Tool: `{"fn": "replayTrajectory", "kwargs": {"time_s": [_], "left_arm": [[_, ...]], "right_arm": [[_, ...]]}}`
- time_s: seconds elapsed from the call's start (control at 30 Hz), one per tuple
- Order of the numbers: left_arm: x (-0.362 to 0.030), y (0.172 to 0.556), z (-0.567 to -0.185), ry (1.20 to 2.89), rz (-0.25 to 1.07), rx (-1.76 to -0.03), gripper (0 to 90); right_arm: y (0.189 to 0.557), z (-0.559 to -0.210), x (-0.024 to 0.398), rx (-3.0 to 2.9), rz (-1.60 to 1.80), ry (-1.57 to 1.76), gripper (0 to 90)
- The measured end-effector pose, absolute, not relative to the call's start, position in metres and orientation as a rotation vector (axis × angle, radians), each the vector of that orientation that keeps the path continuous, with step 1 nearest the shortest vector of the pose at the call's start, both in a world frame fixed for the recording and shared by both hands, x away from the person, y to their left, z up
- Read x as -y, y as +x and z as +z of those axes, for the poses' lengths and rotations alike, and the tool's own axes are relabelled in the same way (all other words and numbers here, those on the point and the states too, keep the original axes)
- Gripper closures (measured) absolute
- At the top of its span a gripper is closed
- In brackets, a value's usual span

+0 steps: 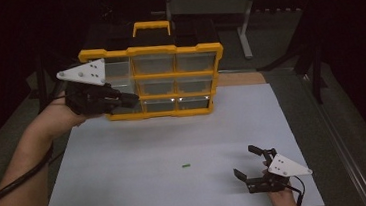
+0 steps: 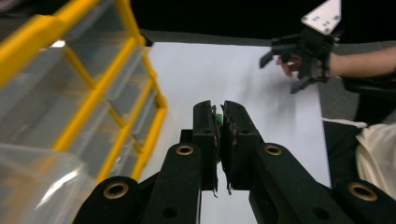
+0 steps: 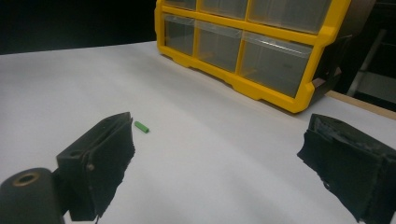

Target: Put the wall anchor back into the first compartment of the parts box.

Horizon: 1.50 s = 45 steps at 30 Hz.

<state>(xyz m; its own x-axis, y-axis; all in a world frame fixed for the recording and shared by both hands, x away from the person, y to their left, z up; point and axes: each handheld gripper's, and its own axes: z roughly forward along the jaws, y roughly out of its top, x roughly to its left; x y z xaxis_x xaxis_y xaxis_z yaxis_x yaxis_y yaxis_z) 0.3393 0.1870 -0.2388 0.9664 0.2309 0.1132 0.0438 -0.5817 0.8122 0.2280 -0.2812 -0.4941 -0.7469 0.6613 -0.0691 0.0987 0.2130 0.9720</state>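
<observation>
High view: yellow drawer cabinet (image 1: 154, 80), clear drawers, contents unreadable | my left gripper (image 1: 133, 100) at its left side, pinching small green piece (image 2: 217, 122) | right gripper (image 1: 250, 163) spread, holding nothing, well apart | green peg (image 1: 185, 166) before cabinet.

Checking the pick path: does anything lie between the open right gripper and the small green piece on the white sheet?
Nothing visible does. Bare white sheet separates the right gripper from the green piece; the yellow drawer organizer stands farther back.

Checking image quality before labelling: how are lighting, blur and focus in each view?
High view: dim, dark surroundings, the white table lit, slightly soft. Left gripper view: the yellow drawer cabinet close up is blurred, the left claw sharp. Right gripper view: the green piece is fairly clear, the right claw near the lens soft-edged.
</observation>
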Motion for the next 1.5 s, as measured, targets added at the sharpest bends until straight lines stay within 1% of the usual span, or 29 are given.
{"fn": "replayTrajectory", "kwargs": {"time_s": [0.33,0.47,0.5,0.8,0.97,1.1,1.17,1.33,1.4,1.5], "left_arm": [[-0.209,0.356,-0.223,2.101,0.33,-0.296,83.6],[-0.22,0.364,-0.219,2.064,0.339,-0.347,83.6],[-0.223,0.366,-0.219,2.049,0.363,-0.367,83.6],[-0.241,0.381,-0.233,1.979,0.397,-0.517,83.5],[-0.246,0.389,-0.237,1.995,0.44,-0.612,83.4],[-0.248,0.393,-0.241,1.989,0.446,-0.687,83.3],[-0.247,0.396,-0.243,2.007,0.452,-0.735,83.3],[-0.244,0.4,-0.249,2.059,0.467,-0.784,83.2],[-0.244,0.4,-0.249,2.046,0.463,-0.791,82.2],[-0.243,0.399,-0.248,2.042,0.477,-0.817,61.6]], "right_arm": [[0.229,-0.495,0.281,-2.021,1.557,0.702,8.5],[0.228,-0.495,0.281,-2.02,1.56,0.704,8.5],[0.229,-0.495,0.281,-2.021,1.558,0.702,8.5],[0.229,-0.495,0.282,-2.021,1.561,0.703,8.5],[0.229,-0.496,0.282,-2.021,1.565,0.707,8.5],[0.229,-0.496,0.282,-2.022,1.564,0.706,8.5],[0.229,-0.496,0.282,-2.024,1.565,0.704,8.5],[0.229,-0.496,0.282,-2.028,1.564,0.704,8.5],[0.229,-0.496,0.282,-2.028,1.565,0.704,8.5],[0.229,-0.496,0.282,-2.029,1.565,0.705,8.5]]}}
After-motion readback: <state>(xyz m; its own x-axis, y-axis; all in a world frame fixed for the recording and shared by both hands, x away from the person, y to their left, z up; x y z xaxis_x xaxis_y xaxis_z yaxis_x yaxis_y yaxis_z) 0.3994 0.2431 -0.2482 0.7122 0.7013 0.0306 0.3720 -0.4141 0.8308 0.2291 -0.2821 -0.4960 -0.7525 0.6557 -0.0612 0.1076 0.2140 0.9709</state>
